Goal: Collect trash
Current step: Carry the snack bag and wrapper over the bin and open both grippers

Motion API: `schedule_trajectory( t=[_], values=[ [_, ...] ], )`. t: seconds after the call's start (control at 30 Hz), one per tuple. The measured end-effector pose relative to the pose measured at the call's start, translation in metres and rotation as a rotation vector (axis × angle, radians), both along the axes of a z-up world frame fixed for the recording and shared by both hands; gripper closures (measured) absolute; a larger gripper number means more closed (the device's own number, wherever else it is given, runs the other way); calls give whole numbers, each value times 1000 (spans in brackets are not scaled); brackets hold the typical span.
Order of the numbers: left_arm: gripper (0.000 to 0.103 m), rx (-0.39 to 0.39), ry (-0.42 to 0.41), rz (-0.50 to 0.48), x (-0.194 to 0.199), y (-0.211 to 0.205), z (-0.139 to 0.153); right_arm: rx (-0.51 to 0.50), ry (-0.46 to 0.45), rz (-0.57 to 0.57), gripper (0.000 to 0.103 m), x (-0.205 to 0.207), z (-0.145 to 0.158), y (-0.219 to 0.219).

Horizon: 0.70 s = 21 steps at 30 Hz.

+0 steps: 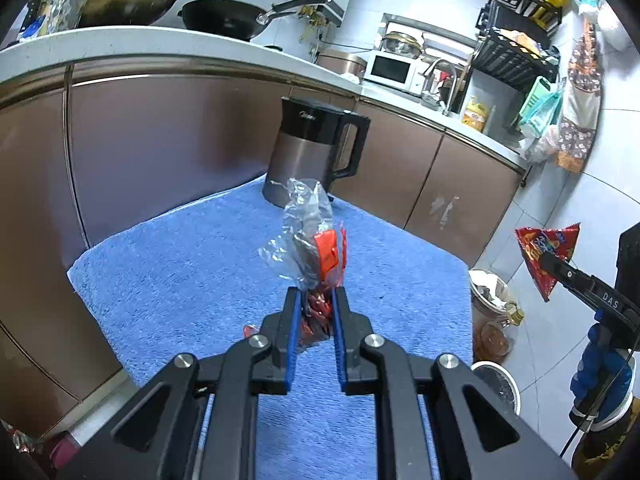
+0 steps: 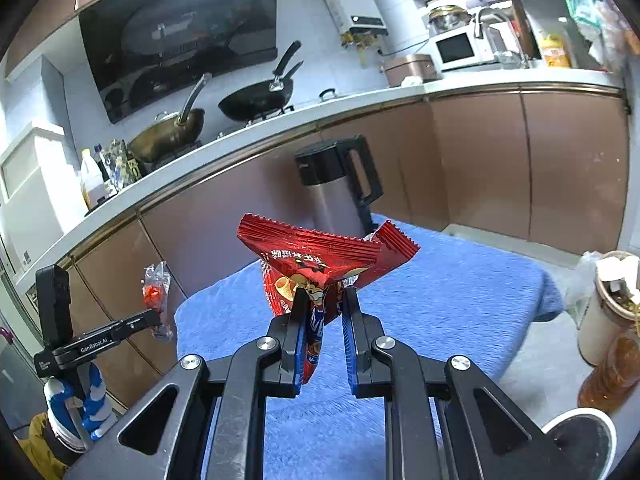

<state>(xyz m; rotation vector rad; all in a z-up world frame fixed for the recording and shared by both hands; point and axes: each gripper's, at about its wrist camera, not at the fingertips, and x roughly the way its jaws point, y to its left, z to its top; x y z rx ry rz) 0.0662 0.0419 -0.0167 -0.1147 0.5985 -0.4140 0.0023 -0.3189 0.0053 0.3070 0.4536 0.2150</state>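
My left tool [image 1: 316,300] pinches a crumpled clear plastic wrapper with an orange tag [image 1: 310,236]. My right tool [image 2: 325,300] pinches a red foil snack bag [image 2: 320,256], both above the blue towel-covered bench [image 1: 200,264].

A fluffy blue terry cloth [image 1: 168,264] covers the tabletop. A crinkled clear plastic wrapper [image 1: 308,232] and a glossy red foil snack packet [image 2: 320,256] catch light. The kettle [image 1: 304,160] has brushed metal sides and a matt black plastic top. Cabinet doors [image 1: 160,140] look smooth, satiny brown.
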Motion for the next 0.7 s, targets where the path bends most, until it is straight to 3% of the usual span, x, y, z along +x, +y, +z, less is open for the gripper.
schedule_trajectory(
  t=[0.27, 0.7],
  values=[
    [89, 2, -2, -80, -11, -33, 1, 13, 6, -111, 87, -39, -7, -43],
    [89, 54, 68, -307, -16, -136, -20, 4, 183, -439, 87, -90, -68, -142]
  ],
)
